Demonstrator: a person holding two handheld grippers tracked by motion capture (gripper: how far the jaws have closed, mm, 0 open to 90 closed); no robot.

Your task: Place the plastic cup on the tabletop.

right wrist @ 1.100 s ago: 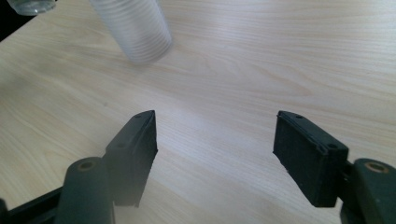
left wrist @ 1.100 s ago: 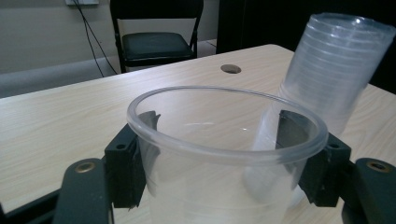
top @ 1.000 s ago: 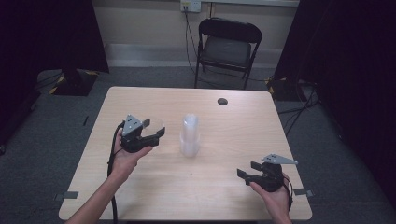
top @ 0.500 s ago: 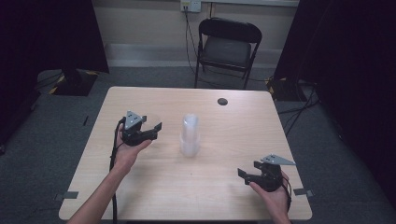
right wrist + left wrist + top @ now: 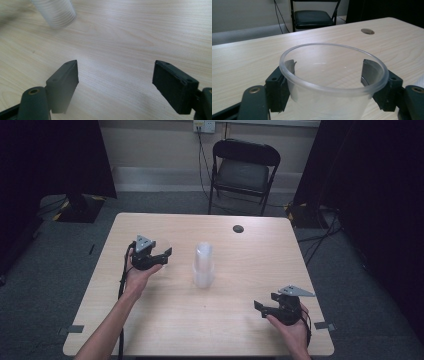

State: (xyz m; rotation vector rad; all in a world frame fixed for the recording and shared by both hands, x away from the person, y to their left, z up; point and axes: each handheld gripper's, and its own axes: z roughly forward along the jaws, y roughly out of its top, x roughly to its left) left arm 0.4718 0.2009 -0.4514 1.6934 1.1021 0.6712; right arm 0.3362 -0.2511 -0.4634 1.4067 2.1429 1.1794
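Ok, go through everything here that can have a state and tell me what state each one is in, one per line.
left gripper: shut on clear cup, which is upright and empty
right gripper: open, holding nothing, over the table
stack of cups: upright at mid-table
folding chair: unfolded, unoccupied

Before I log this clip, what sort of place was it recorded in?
Probably a lab or studio set up for recording, not a home: black curtains hang at both sides, a bare light wooden table stands on grey carpet, and a black folding chair sits by a plain wall.
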